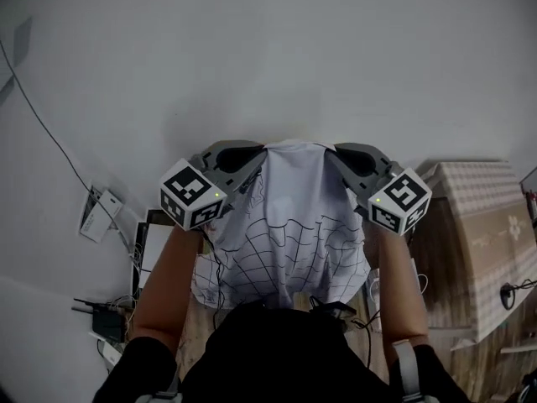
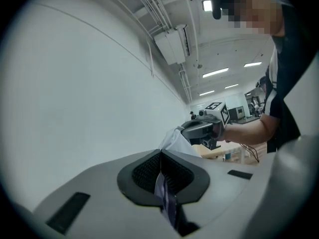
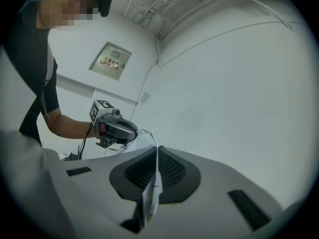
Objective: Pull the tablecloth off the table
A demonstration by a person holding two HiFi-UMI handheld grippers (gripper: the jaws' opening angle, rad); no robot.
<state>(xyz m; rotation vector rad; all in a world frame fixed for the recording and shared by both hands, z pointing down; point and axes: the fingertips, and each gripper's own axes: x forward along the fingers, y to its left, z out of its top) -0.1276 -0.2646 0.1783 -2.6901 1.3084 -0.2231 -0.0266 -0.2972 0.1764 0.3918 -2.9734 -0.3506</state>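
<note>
Head view: left gripper (image 1: 250,159) and right gripper (image 1: 342,159) each pinch shut on a top corner of the tablecloth (image 1: 294,225). Its top edge runs straight between them and the rest hangs below both, so an even two-handed pull seems needed.

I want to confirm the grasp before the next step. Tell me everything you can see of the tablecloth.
The tablecloth is thin white fabric printed with fine dark grid lines, creased and wrinkled. Its top edge is pinched at two spots: the left hand-held gripper and the right hand-held gripper are each shut on it. Between them it sags and hangs slack in front of the person, close to a pale wall.
</note>
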